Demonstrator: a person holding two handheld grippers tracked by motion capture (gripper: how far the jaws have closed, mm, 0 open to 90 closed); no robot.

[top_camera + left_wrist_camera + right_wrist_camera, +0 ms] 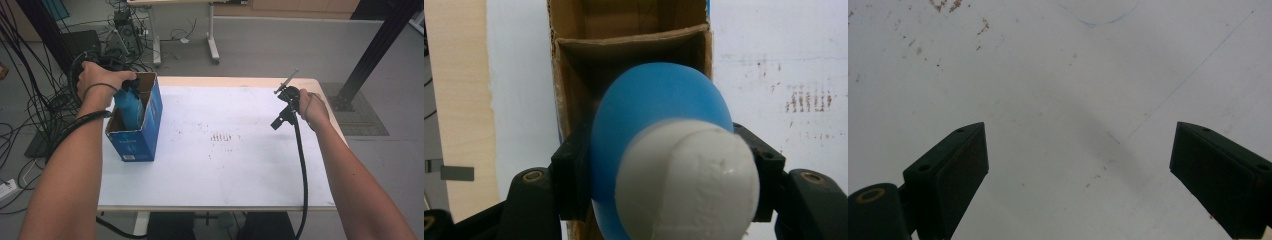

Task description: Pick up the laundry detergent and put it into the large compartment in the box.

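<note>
From above, the left gripper (129, 86) holds a blue bottle (131, 107) upright inside an open box (142, 135) at the table's (240, 175) left edge. The left gripper view has both jaws clamped on the bottle below its white cap (689, 180). In its own view, the right gripper (1078, 165) stands wide apart over bare tabletop.

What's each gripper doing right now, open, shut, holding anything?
Left gripper: shut on the blue plastic bottle with a white cap, over the open blue cardboard box.
Right gripper: open, holding nothing, above the white tabletop.
</note>
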